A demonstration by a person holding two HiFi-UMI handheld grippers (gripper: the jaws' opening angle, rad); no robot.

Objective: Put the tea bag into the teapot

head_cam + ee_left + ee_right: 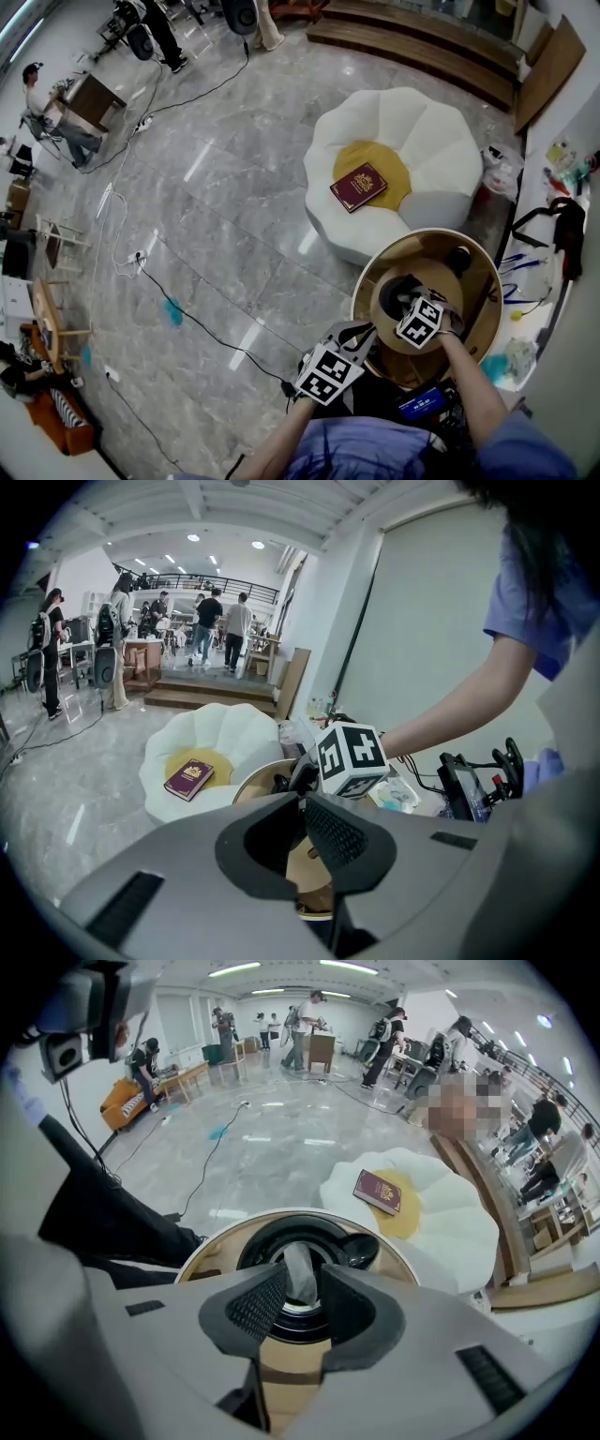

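Observation:
A black teapot stands open on a round wooden table. My right gripper hangs right above the teapot's mouth, shut on a pale tea bag that dangles from the fingertips into the opening. My left gripper waits at the table's near left edge, its jaws together with nothing between them. From the left gripper view the right gripper's marker cube shows over the table; the teapot is hidden there.
A white flower-shaped seat with a maroon book stands beyond the table. A white counter with small items runs along the right. Black cables cross the grey floor on the left. People stand far off.

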